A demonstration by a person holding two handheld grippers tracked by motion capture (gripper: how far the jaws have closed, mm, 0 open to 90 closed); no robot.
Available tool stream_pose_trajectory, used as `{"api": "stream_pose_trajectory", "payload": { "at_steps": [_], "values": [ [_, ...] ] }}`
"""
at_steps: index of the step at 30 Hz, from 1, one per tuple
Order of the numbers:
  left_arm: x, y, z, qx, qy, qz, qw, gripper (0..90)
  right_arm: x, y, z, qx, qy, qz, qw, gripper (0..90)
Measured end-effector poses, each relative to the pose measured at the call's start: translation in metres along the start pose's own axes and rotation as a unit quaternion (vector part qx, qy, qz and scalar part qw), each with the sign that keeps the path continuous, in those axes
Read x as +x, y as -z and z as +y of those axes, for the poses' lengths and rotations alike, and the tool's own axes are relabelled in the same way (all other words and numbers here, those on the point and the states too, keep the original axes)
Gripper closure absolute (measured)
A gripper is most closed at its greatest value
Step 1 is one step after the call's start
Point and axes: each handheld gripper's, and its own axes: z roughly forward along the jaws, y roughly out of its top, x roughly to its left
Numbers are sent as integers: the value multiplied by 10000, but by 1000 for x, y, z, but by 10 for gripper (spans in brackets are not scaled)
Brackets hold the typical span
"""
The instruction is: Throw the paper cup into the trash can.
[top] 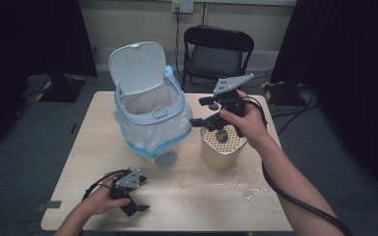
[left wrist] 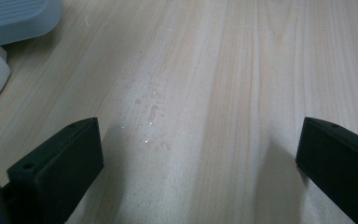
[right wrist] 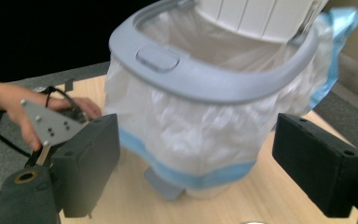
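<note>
Two grippers are held with jaws open: the right gripper is raised over the strainer cup, at three o'clock of the bin. Its contents probably must be grasped next; the left gripper rests on the surface.

- The pedal bin stands on the table, left of the perforated container.
- A folding chair stands behind the table.
- The left gripper rests near the front edge.
- The right gripper hangs between bin and container.
</note>
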Motion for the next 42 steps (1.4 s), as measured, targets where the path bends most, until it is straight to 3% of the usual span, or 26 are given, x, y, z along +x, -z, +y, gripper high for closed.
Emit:
{"api": "stream_pose_trajectory", "payload": {
  "at_steps": [12,26,36,42],
  "values": [
    [0,0,0,25,11,-13,10000,0,17,-5,-58,130,-134,216,9996,145],
    [0,0,0,13,13,-17,10000,0,36,-8,-94,348,-70,237,9991,145],
    [0,0,0,2,11,-13,10000,0,52,-21,-123,419,-130,306,9986,145],
    [0,0,0,1,12,-13,10000,0,58,-29,-145,447,-285,372,9979,145]
  ]
}}
